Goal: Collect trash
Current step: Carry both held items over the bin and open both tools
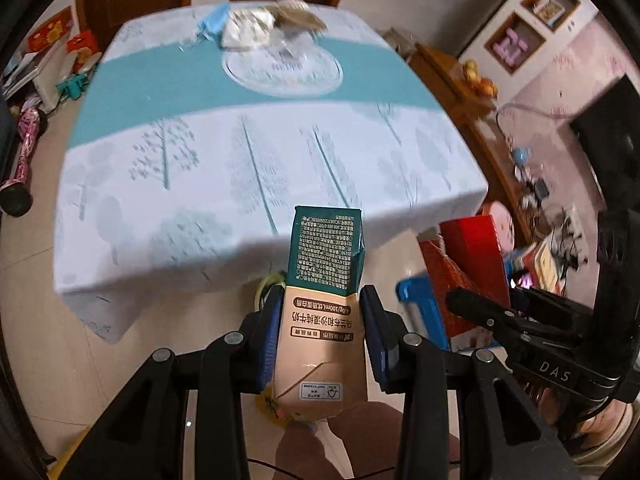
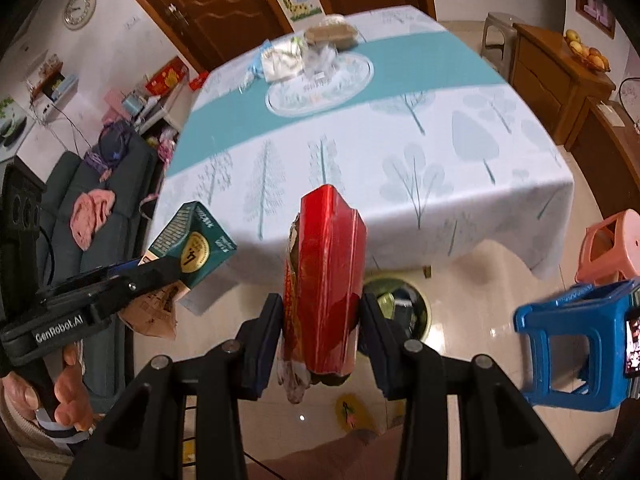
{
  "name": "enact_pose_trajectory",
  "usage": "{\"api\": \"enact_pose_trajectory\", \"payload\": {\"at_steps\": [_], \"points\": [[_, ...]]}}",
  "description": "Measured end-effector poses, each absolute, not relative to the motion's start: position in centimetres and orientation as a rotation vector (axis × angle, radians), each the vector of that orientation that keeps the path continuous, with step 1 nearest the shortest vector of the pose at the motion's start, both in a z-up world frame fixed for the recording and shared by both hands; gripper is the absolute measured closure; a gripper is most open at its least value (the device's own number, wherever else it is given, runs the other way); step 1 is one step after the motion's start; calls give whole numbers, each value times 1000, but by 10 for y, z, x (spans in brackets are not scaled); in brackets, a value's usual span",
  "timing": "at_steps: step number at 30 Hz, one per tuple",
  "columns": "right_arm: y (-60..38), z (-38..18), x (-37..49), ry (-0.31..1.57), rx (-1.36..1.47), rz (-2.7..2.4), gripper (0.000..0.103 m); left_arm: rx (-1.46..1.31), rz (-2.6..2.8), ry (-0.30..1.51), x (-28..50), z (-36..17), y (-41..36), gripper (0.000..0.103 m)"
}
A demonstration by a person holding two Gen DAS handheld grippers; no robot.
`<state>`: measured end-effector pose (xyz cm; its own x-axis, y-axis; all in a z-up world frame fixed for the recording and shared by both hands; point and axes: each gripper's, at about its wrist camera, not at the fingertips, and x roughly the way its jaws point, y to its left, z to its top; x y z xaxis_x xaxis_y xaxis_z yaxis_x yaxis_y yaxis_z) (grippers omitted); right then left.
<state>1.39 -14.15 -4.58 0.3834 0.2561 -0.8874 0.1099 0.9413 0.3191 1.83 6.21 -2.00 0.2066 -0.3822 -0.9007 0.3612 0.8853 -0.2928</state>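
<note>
A: Count check? I see two grippers, each pinching one piece of trash.

B: Yep. Left gripper (image 1: 320, 336) clamps one milk carton (image 1: 322, 300); right gripper (image 2: 320, 332) squeezes one torn red box (image 2: 326, 280). Both are held off the near table (image 2: 400, 140) edge, above one bin (image 2: 404, 308). More litter (image 1: 260, 26) sits far side.

We take the table (image 2: 420, 152) as landmark. At its far edge lies a trash pile (image 2: 308, 50). Before its near edge, on the floor, stands a bin (image 2: 400, 304). Right of the bin stands a stool (image 2: 576, 344). Left of the table stands a sofa (image 2: 100, 208).
</note>
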Motion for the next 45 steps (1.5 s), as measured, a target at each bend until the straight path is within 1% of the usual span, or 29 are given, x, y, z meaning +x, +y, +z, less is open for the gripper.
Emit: {"api": "enact_pose_trajectory", "payload": {"at_steps": [5,8,14,19,23,26,27,28,29,30,31,34,36,39,41,43,44,45], "points": [[-151,-85,7,1260,371,94,63,23,-530,1331,6,-58,38,67],[-159,-121,6,1306,402,83,63,60,-539,1365,-1,-90,22,67],[-168,-204,5,1398,403,72,63,103,-513,1431,-13,-182,-8,67],[-175,-275,7,1456,369,54,62,91,-477,1456,-7,-254,-25,67],[-182,-326,8,1483,366,42,62,120,-448,1447,0,-303,-37,67],[-186,-360,10,1500,371,36,61,138,-434,1423,7,-328,-45,65],[-187,-372,11,1504,371,34,61,144,-432,1416,10,-336,-47,60],[-188,-381,13,1508,371,32,61,150,-428,1406,11,-343,-49,50],[-188,-389,15,1511,373,32,61,150,-423,1398,12,-347,-51,46],[-188,-399,17,1513,380,33,60,151,-416,1389,14,-352,-51,37],[-188,-405,18,1513,389,32,60,152,-407,1385,15,-357,-50,31],[-189,-421,22,1506,426,39,59,147,-376,1383,20,-366,-42,28],[-185,-426,26,1503,421,45,58,131,-345,1381,21,-371,-35,23],[-181,-433,31,1505,423,50,55,99,-300,1371,19,-373,-23,22],[-179,-434,35,1491,425,54,54,70,-267,1363,17,-369,-11,18],[-176,-430,38,1473,407,49,51,44,-248,1352,15,-365,-2,16],[-175,-427,40,1461,397,50,47,30,-235,1340,14,-360,3,16],[-173,-424,42,1451,392,58,40,21,-229,1334,13,-357,6,16]]}}
